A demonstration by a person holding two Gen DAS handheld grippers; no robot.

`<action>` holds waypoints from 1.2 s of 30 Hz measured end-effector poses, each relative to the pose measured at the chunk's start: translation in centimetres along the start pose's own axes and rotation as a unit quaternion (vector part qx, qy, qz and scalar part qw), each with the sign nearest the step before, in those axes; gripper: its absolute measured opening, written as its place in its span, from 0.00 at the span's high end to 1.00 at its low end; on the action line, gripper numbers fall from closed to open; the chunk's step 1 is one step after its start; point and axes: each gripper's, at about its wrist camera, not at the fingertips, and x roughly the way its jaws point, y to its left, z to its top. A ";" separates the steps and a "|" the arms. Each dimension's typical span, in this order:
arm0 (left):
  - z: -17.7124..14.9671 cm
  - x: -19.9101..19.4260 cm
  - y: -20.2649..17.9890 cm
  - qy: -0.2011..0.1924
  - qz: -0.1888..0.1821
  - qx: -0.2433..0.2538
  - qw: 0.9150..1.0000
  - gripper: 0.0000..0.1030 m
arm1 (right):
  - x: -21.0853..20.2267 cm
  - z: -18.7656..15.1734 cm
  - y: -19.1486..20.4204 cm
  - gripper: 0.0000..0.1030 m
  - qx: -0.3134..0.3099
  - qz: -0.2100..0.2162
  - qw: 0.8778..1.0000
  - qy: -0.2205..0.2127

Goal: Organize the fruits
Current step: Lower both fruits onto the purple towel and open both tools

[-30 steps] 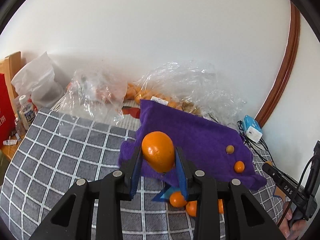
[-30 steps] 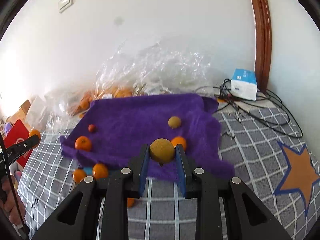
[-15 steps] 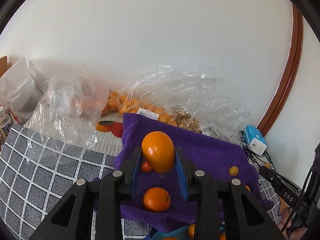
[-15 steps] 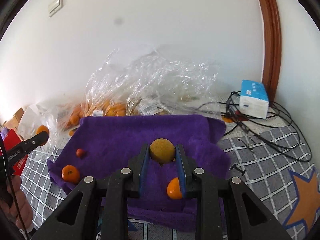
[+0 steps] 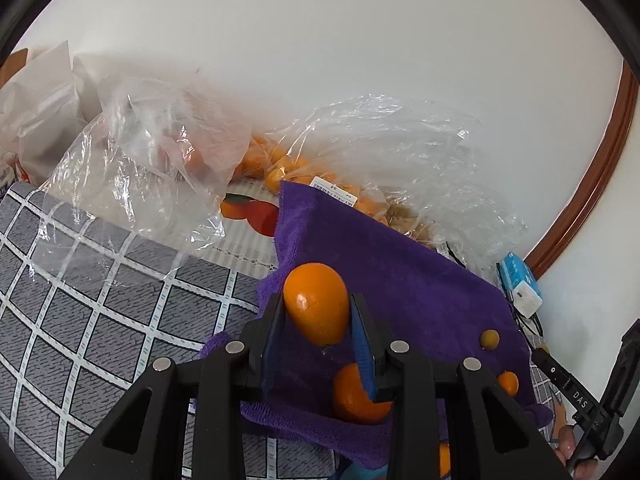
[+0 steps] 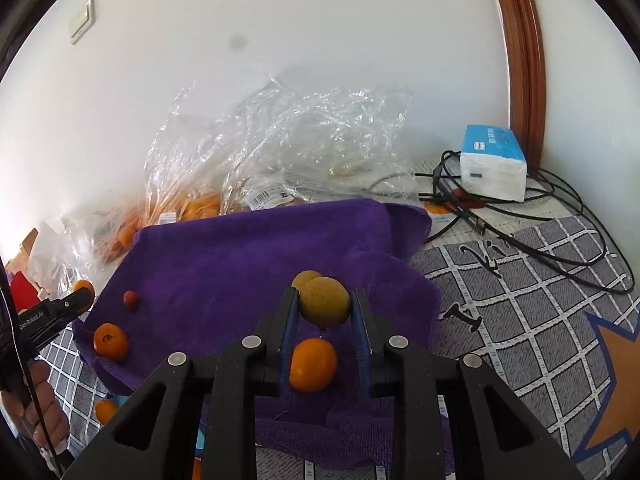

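My left gripper (image 5: 318, 308) is shut on an oval orange fruit (image 5: 316, 302), held over the left edge of the purple towel (image 5: 400, 280). Below it on the towel lies a round orange (image 5: 356, 394); two small fruits (image 5: 489, 338) sit near the towel's right side. My right gripper (image 6: 325, 308) is shut on a yellow-brown round fruit (image 6: 325, 306) above the towel (image 6: 248, 264). Under it lie an orange (image 6: 313, 364) and a second yellow-brown fruit (image 6: 304, 278). An orange (image 6: 110, 341) and a small red fruit (image 6: 130, 299) lie at the towel's left.
Crumpled clear plastic bags (image 5: 400, 152) with more oranges line the wall behind the towel. A blue-and-white box (image 6: 493, 162) and black cables (image 6: 520, 216) lie at the right. The other gripper and a hand (image 6: 44, 412) show at the left edge. Grey checked cloth (image 5: 80, 300) covers the surface.
Both grippers have come forward and lower over the purple towel, each still carrying its fruit. The towel and the bags now look larger and nearer.
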 end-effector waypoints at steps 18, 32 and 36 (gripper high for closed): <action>-1.3 2.1 -1.8 0.032 0.012 0.052 0.998 0.70 | 3.4 -0.8 1.2 0.74 -0.024 -0.029 0.999 0.025; -1.6 2.4 -2.3 0.033 0.025 0.068 0.997 0.70 | 4.0 -1.2 1.0 0.72 -0.025 -0.031 0.998 0.045; -1.6 2.2 -2.5 0.030 0.023 0.072 0.997 0.66 | 3.3 -1.1 1.3 0.56 -0.031 -0.038 0.998 0.026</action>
